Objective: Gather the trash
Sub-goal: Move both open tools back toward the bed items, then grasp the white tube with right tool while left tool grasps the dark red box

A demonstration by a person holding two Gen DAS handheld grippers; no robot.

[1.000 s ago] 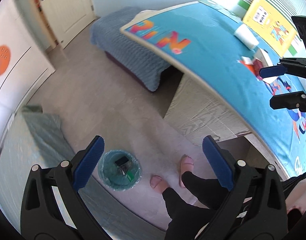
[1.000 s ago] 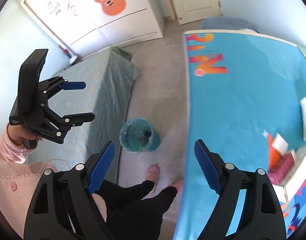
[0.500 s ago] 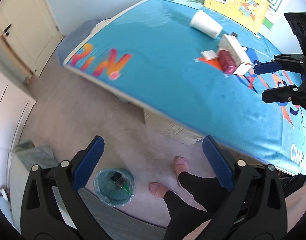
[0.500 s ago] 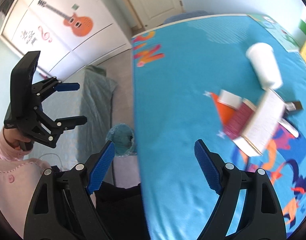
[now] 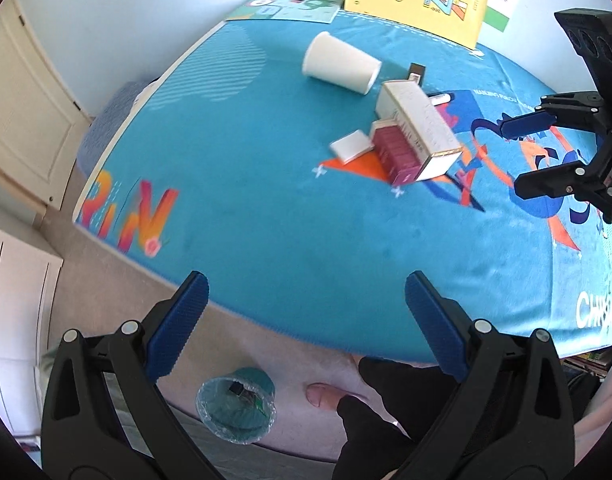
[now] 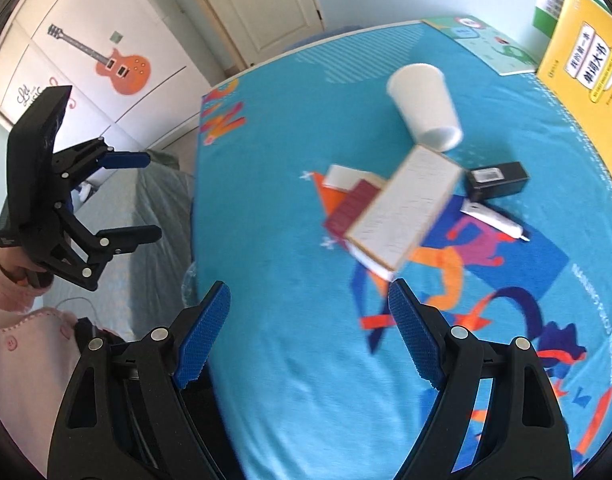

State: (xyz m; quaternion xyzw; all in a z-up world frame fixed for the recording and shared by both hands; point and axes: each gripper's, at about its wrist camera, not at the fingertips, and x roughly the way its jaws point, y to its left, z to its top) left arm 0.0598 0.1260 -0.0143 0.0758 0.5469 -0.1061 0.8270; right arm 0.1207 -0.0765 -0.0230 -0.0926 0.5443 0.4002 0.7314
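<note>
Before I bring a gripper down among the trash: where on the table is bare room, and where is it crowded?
Bare: blue mat between the orange lettering and the boxes. Crowded: paper cup, boxes, black box and tube cluster together.

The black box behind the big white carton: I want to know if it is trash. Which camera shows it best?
The right wrist view: the black box lies in full view with its white label. In the left wrist view only its end peeks out behind the white carton.

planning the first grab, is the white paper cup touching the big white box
Cannot tell. In the right wrist view the paper cup's rim sits right at the white box's corner; neither view plainly shows contact or a gap.
</note>
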